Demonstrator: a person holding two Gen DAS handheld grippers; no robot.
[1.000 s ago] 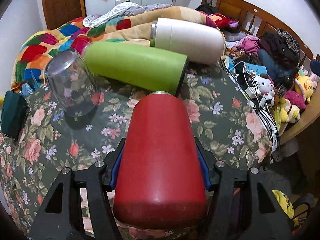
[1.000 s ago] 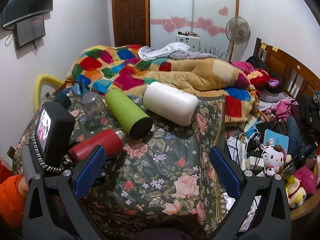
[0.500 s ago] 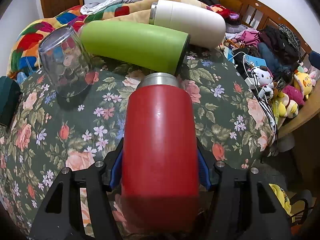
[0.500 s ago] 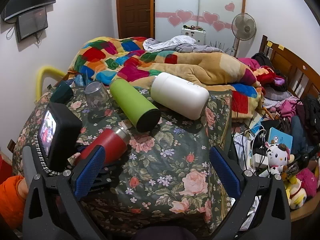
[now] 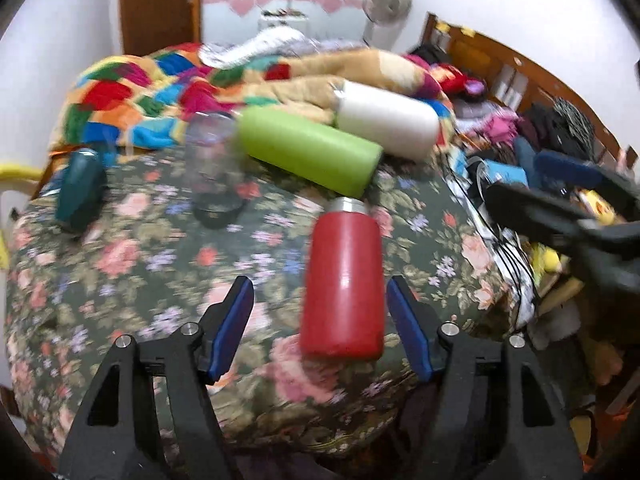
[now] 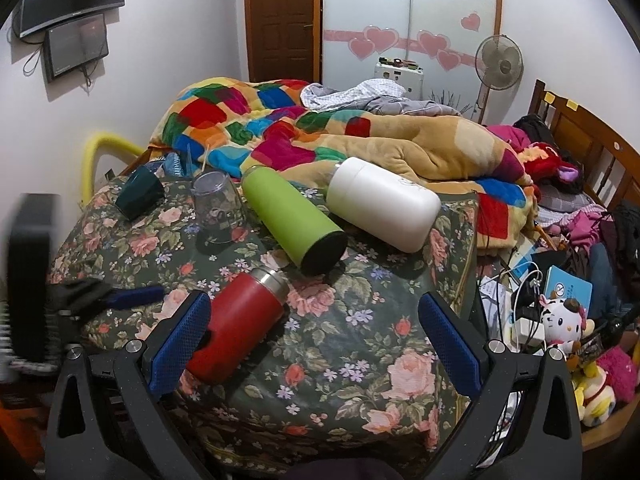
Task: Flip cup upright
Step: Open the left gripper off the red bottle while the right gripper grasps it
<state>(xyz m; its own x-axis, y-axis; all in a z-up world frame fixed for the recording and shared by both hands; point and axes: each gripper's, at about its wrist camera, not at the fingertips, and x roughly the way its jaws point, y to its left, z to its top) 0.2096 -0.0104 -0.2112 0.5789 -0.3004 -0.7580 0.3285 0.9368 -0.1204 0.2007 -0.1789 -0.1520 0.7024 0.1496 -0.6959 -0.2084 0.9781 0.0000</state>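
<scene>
A red flask (image 5: 342, 280) lies on its side on the floral cloth (image 5: 132, 264), its steel neck pointing away; it also shows in the right wrist view (image 6: 240, 316). My left gripper (image 5: 320, 320) is open, pulled back, with the flask between its blue pads (image 5: 232, 320) but untouched. My right gripper (image 6: 316, 344) is open and empty near the front edge. A green flask (image 6: 294, 224) and a white flask (image 6: 384, 204) lie on their sides behind. A clear glass (image 6: 218, 208) stands upside down. A dark teal cup (image 6: 140, 194) lies tilted at far left.
A patchwork blanket (image 6: 248, 120) is heaped behind the flasks. Cables, a plush toy (image 6: 560, 316) and clothes crowd the right side beyond the cloth's edge. The wooden bed frame (image 6: 592, 136) runs along the right. The left gripper's body (image 6: 32, 280) shows blurred at the left.
My left gripper has let go of the red flask, opened and drawn back and up. The flask now lies free on the cloth. The right gripper has risen slightly.
</scene>
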